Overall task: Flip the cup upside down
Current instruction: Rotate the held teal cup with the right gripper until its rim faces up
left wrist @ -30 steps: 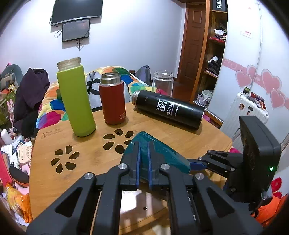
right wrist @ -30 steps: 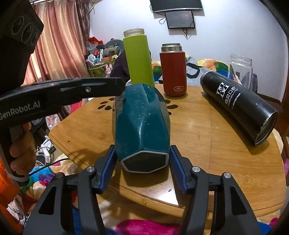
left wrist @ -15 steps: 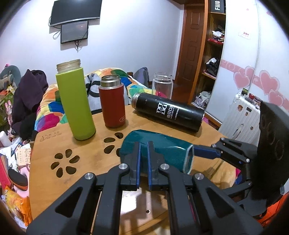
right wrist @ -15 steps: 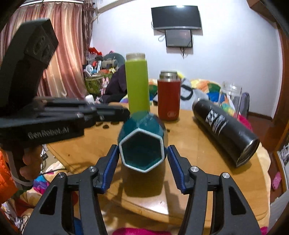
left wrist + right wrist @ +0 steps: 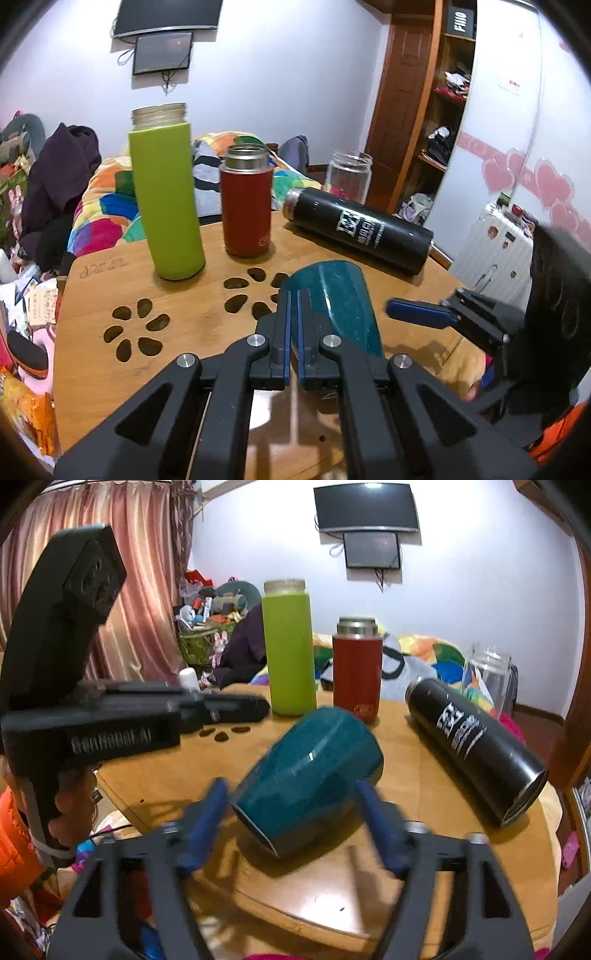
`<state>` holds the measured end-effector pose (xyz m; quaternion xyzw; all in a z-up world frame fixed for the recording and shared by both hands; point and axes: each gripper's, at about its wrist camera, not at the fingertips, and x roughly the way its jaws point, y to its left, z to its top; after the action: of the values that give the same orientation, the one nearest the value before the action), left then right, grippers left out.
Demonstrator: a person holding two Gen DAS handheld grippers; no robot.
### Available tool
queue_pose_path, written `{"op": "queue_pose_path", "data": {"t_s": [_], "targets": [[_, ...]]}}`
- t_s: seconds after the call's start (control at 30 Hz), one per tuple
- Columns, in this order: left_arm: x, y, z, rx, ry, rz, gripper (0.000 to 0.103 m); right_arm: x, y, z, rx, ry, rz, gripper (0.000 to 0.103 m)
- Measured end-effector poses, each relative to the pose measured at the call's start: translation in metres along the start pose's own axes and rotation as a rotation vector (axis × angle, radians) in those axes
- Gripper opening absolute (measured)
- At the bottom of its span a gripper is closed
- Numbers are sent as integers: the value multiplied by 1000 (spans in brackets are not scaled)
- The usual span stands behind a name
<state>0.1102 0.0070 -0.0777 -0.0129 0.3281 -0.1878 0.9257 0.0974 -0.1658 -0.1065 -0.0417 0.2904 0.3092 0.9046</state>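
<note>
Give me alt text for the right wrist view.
A teal cup lies tilted on a wooden table between the open right gripper fingers. Behind stand a green bottle and red flask; a black flask lies right.

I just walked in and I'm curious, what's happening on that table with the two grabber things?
A person holds a gripper in each hand over a round wooden table, working on a teal cup. The cup is tilted, rim toward the right wrist camera. The right gripper is open, fingers either side of the cup, apparently not touching. The left gripper is shut with nothing between its fingers, beside the cup. A green bottle and red thermos stand behind; a black thermos lies on its side.
</note>
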Motion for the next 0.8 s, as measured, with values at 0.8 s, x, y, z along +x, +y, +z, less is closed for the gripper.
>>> {"op": "queue_pose_path", "data": {"t_s": [0.8], "targets": [[9, -22, -32, 44, 136, -69, 2, 22, -5, -5, 8, 66, -58, 84]]}}
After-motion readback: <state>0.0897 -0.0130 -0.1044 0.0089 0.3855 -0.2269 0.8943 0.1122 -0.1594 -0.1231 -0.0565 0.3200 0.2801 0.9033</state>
